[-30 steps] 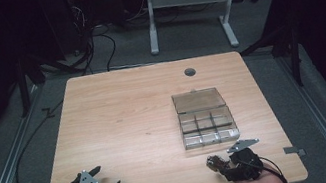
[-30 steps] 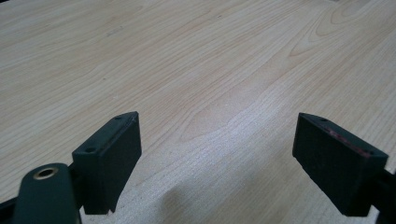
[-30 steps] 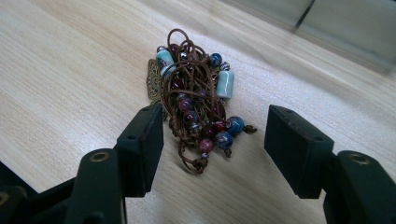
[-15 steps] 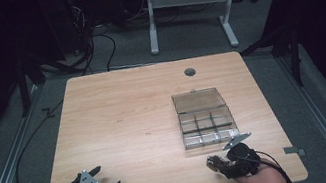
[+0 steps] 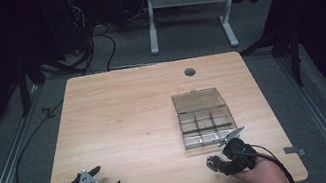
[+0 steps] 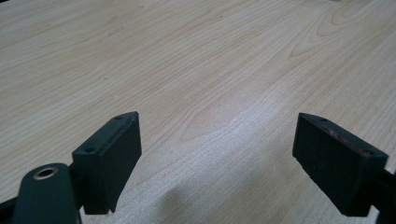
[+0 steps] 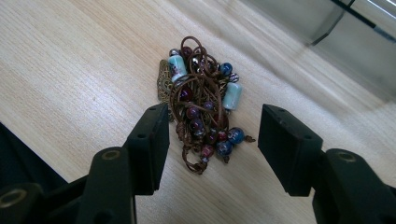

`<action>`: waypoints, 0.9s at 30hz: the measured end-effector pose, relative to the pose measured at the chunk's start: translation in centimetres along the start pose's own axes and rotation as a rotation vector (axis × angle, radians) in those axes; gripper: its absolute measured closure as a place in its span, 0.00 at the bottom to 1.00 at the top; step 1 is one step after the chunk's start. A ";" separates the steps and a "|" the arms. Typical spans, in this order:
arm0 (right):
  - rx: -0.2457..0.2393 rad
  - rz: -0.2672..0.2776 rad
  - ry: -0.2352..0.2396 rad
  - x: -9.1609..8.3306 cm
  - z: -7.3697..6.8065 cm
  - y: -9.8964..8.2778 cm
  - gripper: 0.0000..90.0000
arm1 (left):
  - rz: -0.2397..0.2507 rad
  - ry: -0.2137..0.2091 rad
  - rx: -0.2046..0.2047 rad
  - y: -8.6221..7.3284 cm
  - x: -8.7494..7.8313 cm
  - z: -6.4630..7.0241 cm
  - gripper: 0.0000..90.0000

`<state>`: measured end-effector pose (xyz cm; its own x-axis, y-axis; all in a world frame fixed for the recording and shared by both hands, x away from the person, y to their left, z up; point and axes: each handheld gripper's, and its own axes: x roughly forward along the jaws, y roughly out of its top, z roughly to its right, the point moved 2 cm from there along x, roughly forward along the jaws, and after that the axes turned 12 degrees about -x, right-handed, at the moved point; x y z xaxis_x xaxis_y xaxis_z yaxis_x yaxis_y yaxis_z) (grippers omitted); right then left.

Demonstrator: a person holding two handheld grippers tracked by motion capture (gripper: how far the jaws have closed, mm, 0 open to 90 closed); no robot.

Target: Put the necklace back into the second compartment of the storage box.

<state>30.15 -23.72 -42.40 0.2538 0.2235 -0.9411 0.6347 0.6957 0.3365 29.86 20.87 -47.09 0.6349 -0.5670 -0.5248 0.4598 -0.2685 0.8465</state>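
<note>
Beaded cord bundle [image 7: 203, 105]: brown cord tangled with dark red, blue and pale turquoise beads, lying on the worktop [image 5: 126, 123] near its front edge, toward the front right corner. It sits between the jaws of the right gripper [image 7: 212, 140], nearer the left jaw in the right gripper view; jaws spread, not pinching it. In the high view the right gripper [image 5: 216, 162] is held by a hand [image 5: 262, 178] just in front of the clear compartment box [image 5: 204, 117], lid open. Left gripper [image 6: 217, 154]: jaws wide apart over bare wood, near the front left corner.
</note>
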 end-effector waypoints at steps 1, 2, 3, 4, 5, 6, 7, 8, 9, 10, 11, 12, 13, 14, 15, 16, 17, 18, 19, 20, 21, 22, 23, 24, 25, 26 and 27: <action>0.002 -0.005 0.002 -0.1 0.1 0.1 0.49 | 0.000 0.000 0.000 0.0 0.0 0.0 0.18; 0.002 -0.005 0.002 -0.1 0.1 0.1 0.49 | 0.001 0.000 -0.001 0.0 0.0 0.0 0.18; -0.007 -0.012 0.006 -0.3 0.2 0.4 0.50 | 0.000 0.000 -0.002 0.0 0.0 0.0 0.18; -0.007 -0.012 0.006 -0.3 0.2 0.4 0.50 | 0.001 -0.001 -0.003 0.0 0.0 0.0 0.18; -0.004 -0.016 0.011 -0.3 0.2 0.6 0.50 | 0.001 -0.002 -0.003 0.0 0.0 0.0 0.18; -0.017 -0.031 0.018 -0.3 0.3 0.8 0.51 | 0.000 -0.003 -0.002 0.0 0.0 0.0 0.18; -0.017 -0.031 0.018 -0.3 0.3 0.8 0.51 | -0.002 -0.003 0.000 0.0 0.0 0.0 0.18; -0.027 -0.044 0.017 -0.2 0.3 0.9 0.51 | -0.005 -0.003 0.002 0.0 0.0 0.0 0.18; -0.031 -0.051 0.022 -0.1 0.4 1.0 0.51 | -0.005 -0.002 0.004 0.0 0.0 0.0 0.18; -0.033 -0.068 0.038 0.1 0.4 1.2 0.51 | -0.004 -0.002 0.004 0.0 0.0 0.0 0.18; -0.036 -0.072 0.043 0.3 0.4 1.3 0.51 | -0.003 -0.002 0.005 0.0 0.0 0.0 0.18; -0.036 -0.072 0.043 0.3 0.4 1.3 0.51 | -0.002 -0.003 0.004 0.0 0.0 0.0 0.18; -0.049 -0.087 0.050 0.7 0.4 1.4 0.50 | -0.004 -0.003 0.002 0.0 0.0 0.0 0.18; -0.049 -0.087 0.050 0.7 0.4 1.4 0.50 | -0.002 -0.003 0.002 0.0 0.0 0.0 0.18; -0.053 -0.090 0.054 0.9 0.3 1.6 0.50 | 0.001 -0.002 0.002 0.0 0.0 0.0 0.18; -0.057 -0.097 0.055 1.0 0.2 1.7 0.51 | 0.000 -0.002 0.002 0.0 0.0 0.0 0.18; -0.062 -0.100 0.060 1.2 0.1 1.9 0.51 | 0.001 -0.002 0.002 0.0 0.0 0.0 0.18; -0.075 -0.110 0.056 1.5 0.1 2.1 0.54 | 0.002 -0.002 0.001 0.0 0.0 0.0 0.18; -0.077 -0.117 0.055 1.6 0.1 2.3 0.57 | 0.001 -0.001 0.000 0.0 0.0 0.0 0.18; -0.077 -0.117 0.055 1.6 0.1 2.3 0.57 | 0.000 -0.001 0.000 0.0 -0.1 0.0 0.18; -0.088 -0.118 0.054 1.7 0.1 2.4 0.59 | 0.002 -0.001 0.000 0.0 -0.1 0.0 0.18; -0.095 -0.132 0.058 1.8 0.2 2.6 0.64 | 0.000 -0.002 0.000 0.0 -0.1 0.0 0.18; -0.095 -0.132 0.058 1.8 0.2 2.6 0.64 | 0.001 -0.002 0.000 0.0 0.0 0.0 0.18; -0.088 -0.141 0.065 1.8 0.1 2.6 0.67 | 0.001 -0.002 0.000 0.0 0.0 0.0 0.18; -0.113 -0.162 0.060 2.0 0.0 2.7 0.73 | 0.001 -0.002 0.001 0.0 0.0 0.0 0.18; -0.115 -0.168 0.066 2.1 0.0 2.7 0.76 | 0.000 -0.001 0.001 0.0 0.0 0.0 0.18; -0.115 -0.168 0.066 2.1 0.0 2.7 0.76 | -0.002 -0.001 0.002 0.0 0.0 0.0 0.18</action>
<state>32.36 -21.35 -43.50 0.1006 0.1393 -0.9851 0.5758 0.7993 0.1719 29.80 20.88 -47.09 0.6336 -0.5671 -0.5263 0.4595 -0.2715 0.8457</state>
